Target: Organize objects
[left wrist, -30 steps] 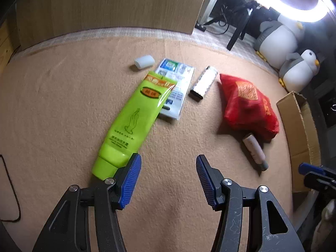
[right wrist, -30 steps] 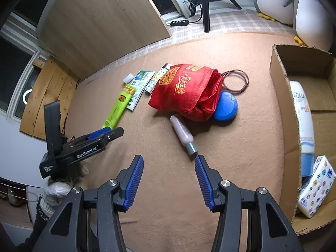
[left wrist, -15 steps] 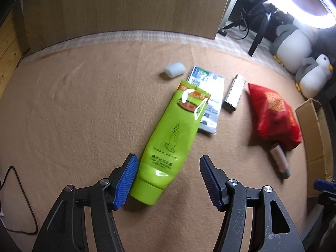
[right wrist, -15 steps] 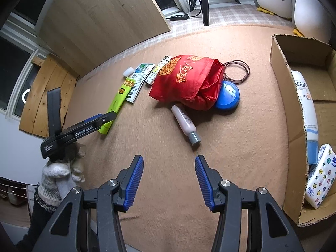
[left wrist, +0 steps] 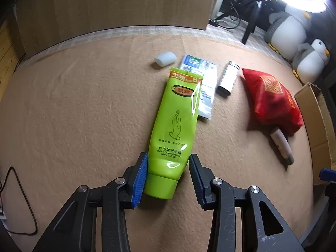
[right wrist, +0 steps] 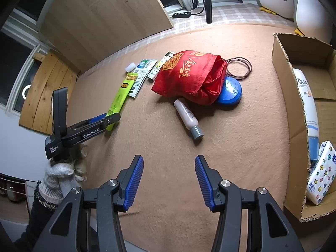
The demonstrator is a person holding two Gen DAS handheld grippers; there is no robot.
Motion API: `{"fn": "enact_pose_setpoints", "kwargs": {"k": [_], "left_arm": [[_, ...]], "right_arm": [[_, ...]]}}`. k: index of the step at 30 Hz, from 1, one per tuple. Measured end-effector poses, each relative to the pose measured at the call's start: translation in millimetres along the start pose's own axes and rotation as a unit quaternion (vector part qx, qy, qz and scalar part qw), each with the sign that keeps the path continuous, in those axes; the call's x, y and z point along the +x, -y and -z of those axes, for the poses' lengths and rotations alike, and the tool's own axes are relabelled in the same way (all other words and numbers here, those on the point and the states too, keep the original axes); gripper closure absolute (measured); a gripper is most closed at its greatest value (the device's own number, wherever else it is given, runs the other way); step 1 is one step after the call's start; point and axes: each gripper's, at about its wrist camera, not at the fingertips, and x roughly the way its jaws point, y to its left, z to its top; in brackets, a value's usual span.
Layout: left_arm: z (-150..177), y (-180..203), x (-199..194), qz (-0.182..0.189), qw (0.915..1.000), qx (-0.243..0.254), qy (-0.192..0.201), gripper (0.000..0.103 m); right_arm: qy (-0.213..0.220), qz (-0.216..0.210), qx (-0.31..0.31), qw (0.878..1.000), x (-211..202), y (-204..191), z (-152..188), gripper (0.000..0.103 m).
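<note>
My left gripper (left wrist: 168, 176) sits low over the tan carpet (left wrist: 84, 126) with its jaws released, straddling the cap end of the green hand cream tube (left wrist: 175, 130) — the left pad looks to be touching the tube's side, the right pad stands just apart from it. The tube lies flat, its crimped end resting over a white leaflet (left wrist: 206, 86) toward the carpet's far edge, with a small white cap (left wrist: 166, 58) just beyond and a patterned lighter (left wrist: 229, 77) beside the leaflet. My right gripper (right wrist: 169, 180) hovers near the carpet's near edge, jaws released and holding nothing. Ahead of it lies a pale bottle with a grey cap (right wrist: 188, 118), touching a red cloth bag (right wrist: 189, 77) that partly covers a blue round tin (right wrist: 230, 92); a loop of thin cord (right wrist: 239, 67) lies just behind. At the carpet's right edge stands a cardboard box (right wrist: 285, 96) holding a sunscreen tube (right wrist: 307, 105) and a tissue pack (right wrist: 321, 174).
</note>
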Motion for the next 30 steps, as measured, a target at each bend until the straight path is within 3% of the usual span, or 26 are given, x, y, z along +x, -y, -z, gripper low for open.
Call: {"fn": "enact_pose_setpoints", "kwargs": {"k": [18,30], "left_arm": [[81.6,87.2,-22.0,0.058,0.9981,-0.004,-0.022,0.060],[108.2,119.9,-28.2,0.158,0.9855,0.012,-0.059,0.056]], "right_arm": [[-0.015,-0.017,0.007,1.000,12.0,5.8,10.9,0.056],[-0.048,-0.036,0.011,0.998,41.5,-0.3,25.8,0.055]]}}
